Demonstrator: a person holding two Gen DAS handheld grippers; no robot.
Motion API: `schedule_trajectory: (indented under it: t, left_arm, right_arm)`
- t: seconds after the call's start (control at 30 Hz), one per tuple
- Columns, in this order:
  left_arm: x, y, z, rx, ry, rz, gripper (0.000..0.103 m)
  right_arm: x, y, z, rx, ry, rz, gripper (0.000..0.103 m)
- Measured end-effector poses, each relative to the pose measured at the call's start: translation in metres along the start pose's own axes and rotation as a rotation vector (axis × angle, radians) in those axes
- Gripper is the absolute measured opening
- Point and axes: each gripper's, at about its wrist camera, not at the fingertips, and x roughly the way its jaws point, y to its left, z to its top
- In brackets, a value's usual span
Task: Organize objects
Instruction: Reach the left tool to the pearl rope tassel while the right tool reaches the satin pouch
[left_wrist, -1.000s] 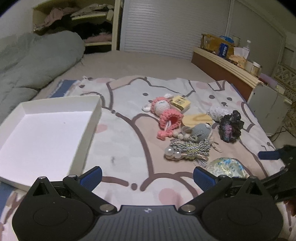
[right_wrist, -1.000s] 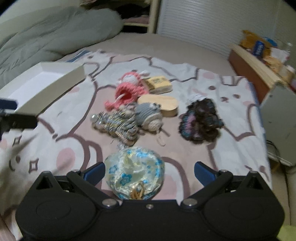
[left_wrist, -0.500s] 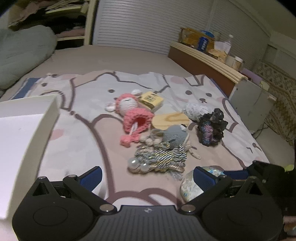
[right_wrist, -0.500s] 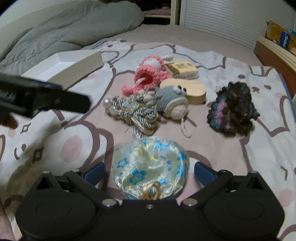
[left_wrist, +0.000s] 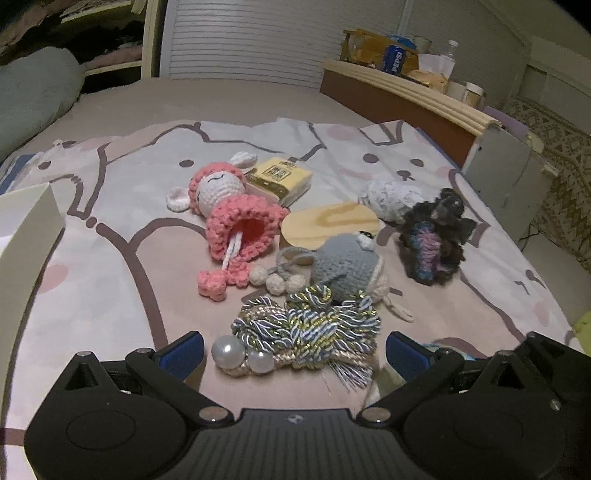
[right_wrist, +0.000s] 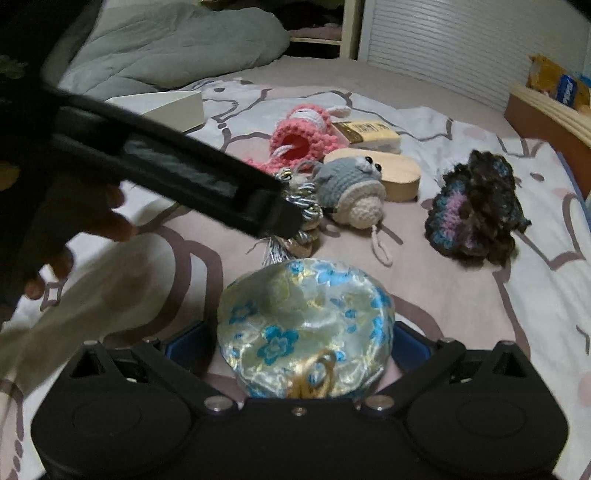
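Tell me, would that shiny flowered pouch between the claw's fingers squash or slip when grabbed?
The flowered pouch looks puffy and soft, so it would probably squash. Its satin sheen suggests it could slip. Sitting on bedding between the open right claw, it seems unlikely to roll.

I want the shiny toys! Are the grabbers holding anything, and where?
Nothing is gripped yet. The right gripper straddles the round blue-flowered satin pouch, jaws open; the left gripper straddles the braided cord tassel.

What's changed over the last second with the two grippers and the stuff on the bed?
The left gripper swung right from the white box and closed in on the tassel cord, jaws open around it. The right gripper stayed open around the floral pouch. Nothing grasped; the toys haven't moved.
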Motion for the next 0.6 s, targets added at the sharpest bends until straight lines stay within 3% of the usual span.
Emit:
schedule_trajectory:
  t: [0.3,0.47,0.6]
  left_arm:
    - [0.023,0.001,0.000,0.001,0.043,-0.004,0.103]
    - [0.024,0.001,0.003,-0.015,0.054,0.002,0.103]
    - [0.021,0.004,0.000,-0.030,0.037,-0.015,0.102]
  right_arm:
    - [0.000,-0.011,0.010,0.011,0.050,0.049,0.101]
    - [-0.007,-0.020,0.014,0.061,0.061,0.080,0.086]
    - [-0.009,-0.019,0.016,0.050,0.060,0.071,0.085]
